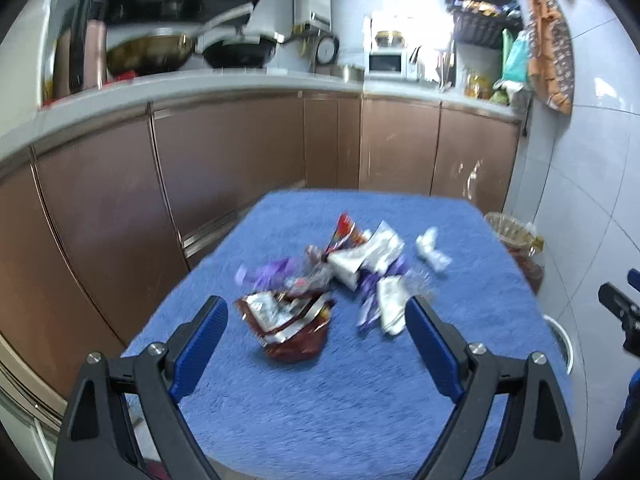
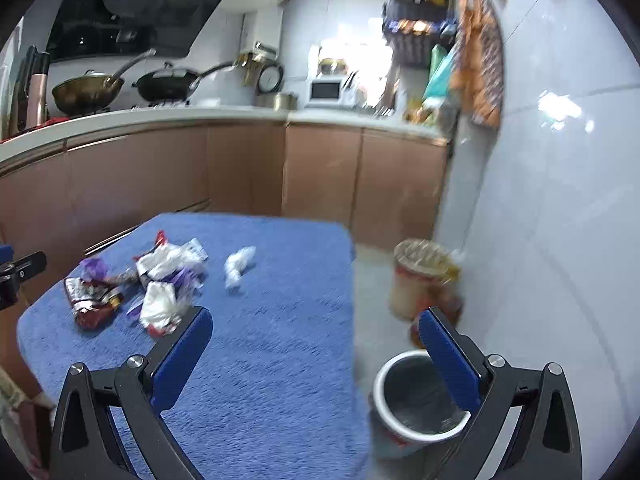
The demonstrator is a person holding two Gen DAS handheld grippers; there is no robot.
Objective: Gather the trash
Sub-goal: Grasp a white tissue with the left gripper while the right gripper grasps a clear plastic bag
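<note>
A pile of trash lies on a blue-covered table (image 1: pixel 320 400): a crumpled red-brown snack bag (image 1: pixel 292 324), purple wrappers (image 1: pixel 268 272), white wrappers (image 1: pixel 372 256) and a crumpled white tissue (image 1: pixel 430 250). My left gripper (image 1: pixel 316 312) is open and empty, with the snack bag between its fingertips' line of view. My right gripper (image 2: pixel 316 324) is open and empty above the table's right edge. The pile also shows in the right wrist view, with the snack bag (image 2: pixel 90 300) and the tissue (image 2: pixel 238 266). A round white-rimmed bin (image 2: pixel 418 404) stands on the floor beside the table.
A second container (image 2: pixel 424 280) with a brownish liner stands on the floor by the white tiled wall (image 2: pixel 540 240). Brown kitchen cabinets (image 1: pixel 224 152) run behind the table under a counter with woks (image 1: pixel 152 52) and a microwave (image 1: pixel 386 62).
</note>
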